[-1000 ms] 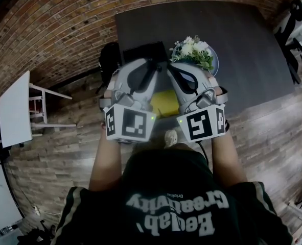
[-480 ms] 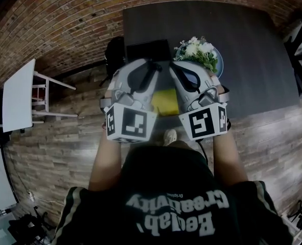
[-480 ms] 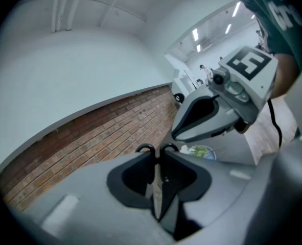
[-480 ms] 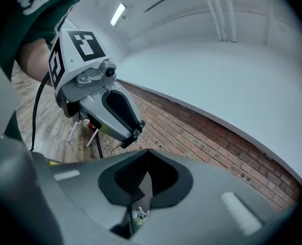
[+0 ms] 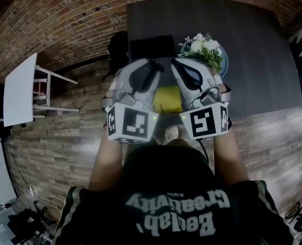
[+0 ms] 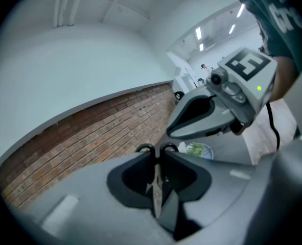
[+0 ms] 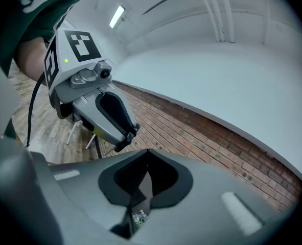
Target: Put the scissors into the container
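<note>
In the left gripper view my left gripper is shut on the scissors. Their two black handle loops stick out past the fingertips and the metal blades run back between the jaws. In the head view both grippers are held up close under the camera, side by side over the near edge of the dark table, with the left gripper and right gripper tips close together. The right gripper has its jaws together with nothing in them. A yellow object shows between the two grippers. A black box-like thing lies beyond it.
A blue bowl of white flowers and greenery stands on the table behind the right gripper. A white side table stands on the wooden floor to the left. A brick wall runs behind the table.
The view has drifted, so the table and flowers sit slightly further right and up. Both grippers stay raised side by side, the scissors still in the left one.
</note>
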Tool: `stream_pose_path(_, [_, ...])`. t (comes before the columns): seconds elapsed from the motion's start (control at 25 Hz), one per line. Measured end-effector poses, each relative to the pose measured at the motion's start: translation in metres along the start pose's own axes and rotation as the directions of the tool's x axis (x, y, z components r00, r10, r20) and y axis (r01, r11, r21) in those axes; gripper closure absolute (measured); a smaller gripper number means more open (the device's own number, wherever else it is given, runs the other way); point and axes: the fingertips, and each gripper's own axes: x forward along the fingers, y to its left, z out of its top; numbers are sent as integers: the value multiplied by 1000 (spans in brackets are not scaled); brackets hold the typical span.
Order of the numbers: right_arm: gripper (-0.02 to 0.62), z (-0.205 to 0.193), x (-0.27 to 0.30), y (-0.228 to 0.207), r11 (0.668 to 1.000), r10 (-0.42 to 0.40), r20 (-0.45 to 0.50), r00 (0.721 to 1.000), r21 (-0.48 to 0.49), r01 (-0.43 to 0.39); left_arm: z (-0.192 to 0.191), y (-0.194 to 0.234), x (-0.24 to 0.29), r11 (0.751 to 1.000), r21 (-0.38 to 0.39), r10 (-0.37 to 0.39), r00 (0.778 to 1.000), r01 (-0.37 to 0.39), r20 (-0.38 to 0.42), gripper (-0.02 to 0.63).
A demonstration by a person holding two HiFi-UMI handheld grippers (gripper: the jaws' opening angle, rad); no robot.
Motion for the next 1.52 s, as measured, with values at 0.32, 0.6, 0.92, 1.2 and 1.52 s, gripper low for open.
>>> stream_pose_path(0.32, [589, -6, 8, 11, 1000, 13, -26, 1000, -5, -13, -12, -5, 3, 998, -48, -38, 999, 39, 11, 529])
stream_pose_path(0.6, [589, -14, 7, 19, 1000, 26, -48, 999, 3, -26, -31, -20, 6, 994, -86, -71, 997, 69, -20, 529])
stream_pose_path(0.92, [589, -16, 8, 28, 999, 43, -46, 998, 8, -43, -55, -41, 11, 987, -114, -127, 989, 117, -81, 529])
stream_pose_path(1.2, [589, -26, 8, 33, 998, 58, -67, 996, 6, -57, -78, -60, 14, 978, -143, -173, 977, 154, -127, 529])
stream_pose_path(1.52, [589, -35, 9, 43, 996, 85, -73, 994, 12, -84, -102, -76, 18, 969, -173, -207, 962, 177, -176, 529])
